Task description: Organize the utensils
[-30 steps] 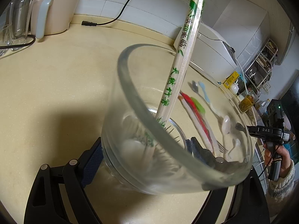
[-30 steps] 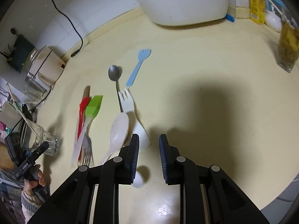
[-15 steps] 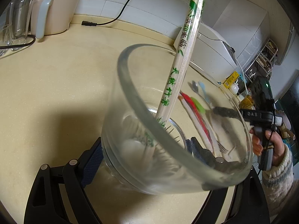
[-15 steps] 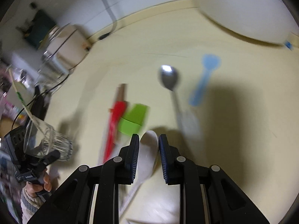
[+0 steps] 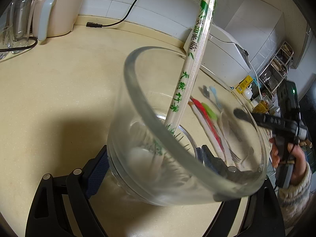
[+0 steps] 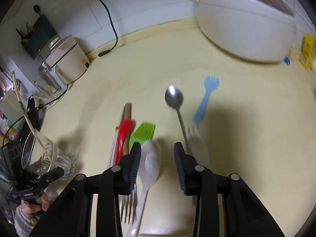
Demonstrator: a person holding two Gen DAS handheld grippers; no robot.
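Note:
My left gripper is shut on a clear glass cup, tilted, with a paper-wrapped pair of chopsticks standing in it. The right wrist view shows that cup at the far left. My right gripper hovers over the counter, its jaws opening. A white plastic spoon lies on the counter below the gap, untouched by the pads. Around it lie a red spoon, a green silicone brush, wooden chopsticks, a metal spoon, a blue spork, a white fork and a metal fork.
A white rice cooker stands at the back right, with a yellow box beside it. A beige appliance, a glass jar and a black power cord occupy the back left of the cream counter.
My right gripper has swung left from the white fork to over the white spoon, and its jaws have widened. The left gripper and its cup have not moved.

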